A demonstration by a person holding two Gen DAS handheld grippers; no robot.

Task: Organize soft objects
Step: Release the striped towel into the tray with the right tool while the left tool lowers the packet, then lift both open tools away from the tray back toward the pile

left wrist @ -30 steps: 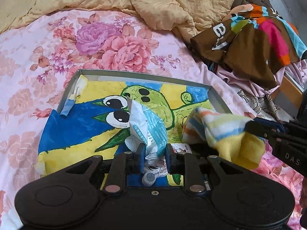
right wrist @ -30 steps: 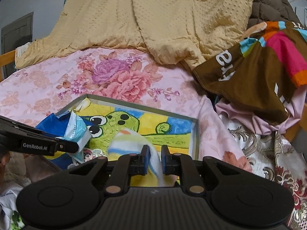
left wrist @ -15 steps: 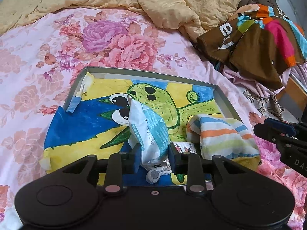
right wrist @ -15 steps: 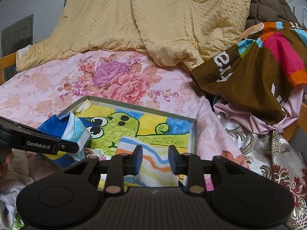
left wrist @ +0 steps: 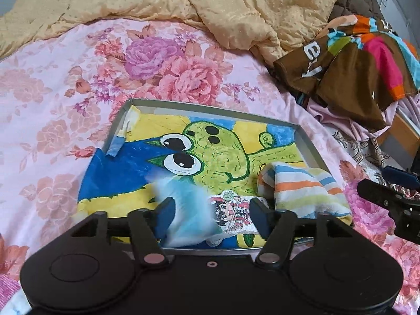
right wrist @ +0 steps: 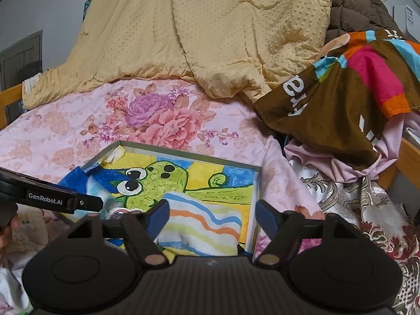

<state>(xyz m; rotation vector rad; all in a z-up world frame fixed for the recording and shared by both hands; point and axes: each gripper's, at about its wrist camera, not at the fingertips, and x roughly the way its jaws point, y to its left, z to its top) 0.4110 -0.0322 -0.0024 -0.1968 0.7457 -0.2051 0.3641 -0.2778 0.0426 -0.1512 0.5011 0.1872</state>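
letting go is the step in hand here, and i'd say doing it well just means spreading the fingers fully before lifting, so no cloth snags on a pad and gets dragged back out of the tray [left wrist: 309, 141].

everything relative to that tray: it sits on the floral bedsheet [left wrist: 52, 84], with the yellow blanket [left wrist: 236, 8] heaped beyond its far edge and the brown multicolour garment [left wrist: 362, 60] off past its right corner.

inside the tray, the striped sock [left wrist: 302, 191] lies at the near right corner and the light blue cloth [left wrist: 183, 210] at the near middle, blurred, so it looks like it's dropping.

left gripper [left wrist: 210, 212] hangs over the tray's near edge, jaws opening, blue cloth between them but no pad pressing on it. right gripper [right wrist: 210, 215] is over the near right corner, jaws opening too, with the sock lying loose below.

count: one tray, one sock, one blue cloth, two grippers.
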